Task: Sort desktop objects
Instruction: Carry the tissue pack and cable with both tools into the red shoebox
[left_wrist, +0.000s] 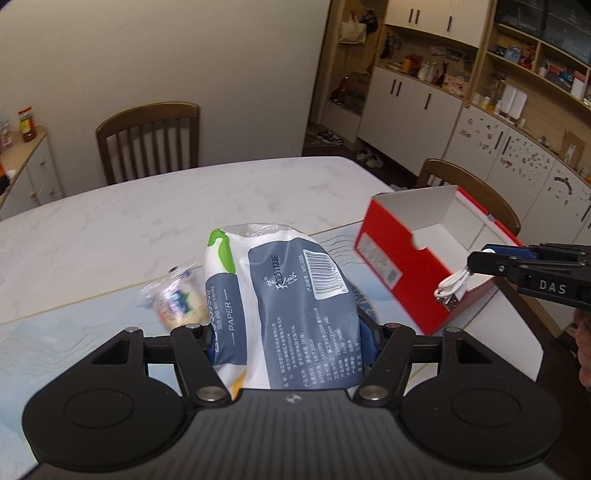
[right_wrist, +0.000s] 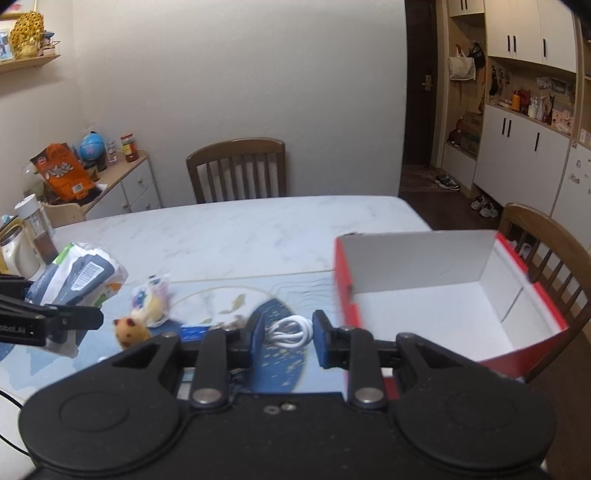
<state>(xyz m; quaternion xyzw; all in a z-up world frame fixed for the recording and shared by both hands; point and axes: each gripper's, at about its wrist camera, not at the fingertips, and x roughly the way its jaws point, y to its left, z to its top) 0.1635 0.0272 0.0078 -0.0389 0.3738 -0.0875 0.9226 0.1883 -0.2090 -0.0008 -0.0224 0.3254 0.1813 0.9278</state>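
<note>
My left gripper (left_wrist: 286, 339) is shut on a grey and white pack of paper tissues (left_wrist: 288, 295) and holds it above the table. The pack also shows at the left of the right wrist view (right_wrist: 79, 275). My right gripper (right_wrist: 288, 334) is shut on a coiled white USB cable (right_wrist: 290, 332), just left of the open red shoebox (right_wrist: 443, 306). In the left wrist view the cable (left_wrist: 452, 290) hangs from the right gripper (left_wrist: 487, 258) over the box's (left_wrist: 399, 266) near edge.
A small snack packet (right_wrist: 151, 299), a yellow spotted plush toy (right_wrist: 131, 330) and a blue card (right_wrist: 195, 331) lie on the blue mat (right_wrist: 280, 295). The marble table (right_wrist: 240, 229) has wooden chairs behind (right_wrist: 238, 170) and at right (right_wrist: 546, 243). Bottles (right_wrist: 31, 229) stand at far left.
</note>
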